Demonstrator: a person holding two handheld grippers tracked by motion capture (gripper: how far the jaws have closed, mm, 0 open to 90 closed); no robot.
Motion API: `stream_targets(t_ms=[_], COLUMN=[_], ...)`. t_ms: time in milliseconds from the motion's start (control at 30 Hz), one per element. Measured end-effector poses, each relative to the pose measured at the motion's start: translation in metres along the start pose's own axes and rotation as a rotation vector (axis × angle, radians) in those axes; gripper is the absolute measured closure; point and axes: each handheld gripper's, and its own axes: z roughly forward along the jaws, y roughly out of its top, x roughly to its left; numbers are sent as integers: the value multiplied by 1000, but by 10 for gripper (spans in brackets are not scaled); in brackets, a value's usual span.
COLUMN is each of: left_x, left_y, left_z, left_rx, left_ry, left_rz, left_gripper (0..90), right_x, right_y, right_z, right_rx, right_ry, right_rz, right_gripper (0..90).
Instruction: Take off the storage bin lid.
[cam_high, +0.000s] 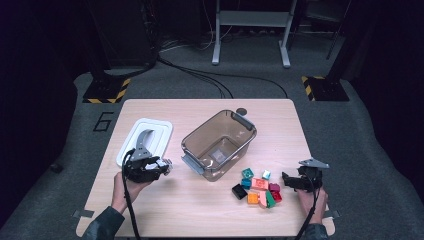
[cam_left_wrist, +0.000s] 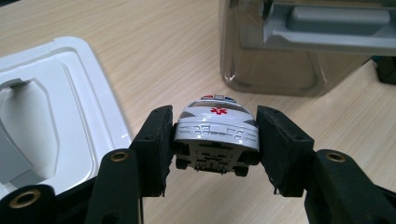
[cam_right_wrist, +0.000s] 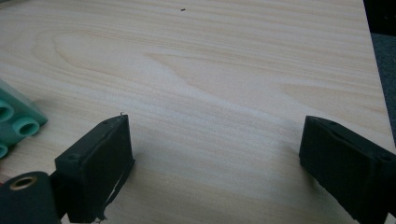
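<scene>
Dark floor and cable runs framed the pale wooden bench (cam_high: 200, 210) where you worked. Your left tongs (cam_left_wrist: 215, 140) were clamped on a small white toy ambulance (cam_left_wrist: 217, 126), one pad on each flank, its underside and wheels turned toward the camera and its roof lights pointing away. In the high view those left tongs (cam_high: 161, 165) stood just beside the white lid (cam_high: 145, 140) at the bench's left, with the toy car at their tip.

What your next move likely turned on: the clear brown bin (cam_high: 220, 142) lay to the right of and slightly beyond the toy, near but apart, and its grey latch handle (cam_left_wrist: 327, 25) faced you. The toy's long axis ran along the line of the jaws, pointing roughly at that near wall, so you would probably have had to lift over the rim. Your left hand was plainly the nearer one.

Your right tongs (cam_right_wrist: 215, 154) stood wide open over bare wood, holding nothing; in the high view the right tongs (cam_high: 292, 181) sat just right of the pile of coloured blocks (cam_high: 257, 187), a green block (cam_right_wrist: 14, 123) at their left edge. Nothing lay between toy and bin.
</scene>
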Motion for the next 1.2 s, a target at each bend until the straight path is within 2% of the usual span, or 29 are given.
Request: stream_targets(t_ms=[133, 300, 667, 1200], left_x=[2, 6, 14, 28], left_y=[4, 11, 38, 76], left_z=[-2, -8, -21, -26], left_rx=[7, -11, -30, -39], left_ry=[9, 18, 34, 72], left_rz=[7, -5, 9, 25], left_gripper=[483, 483, 483, 483], right_x=[0, 0, 0, 0], right_y=[0, 0, 0, 0], right_z=[0, 0, 0, 0], right_rx=[0, 0, 0, 0], right_ry=[0, 0, 0, 1], right_rz=[0, 0, 0, 0], right_gripper=[87, 87, 86, 86])
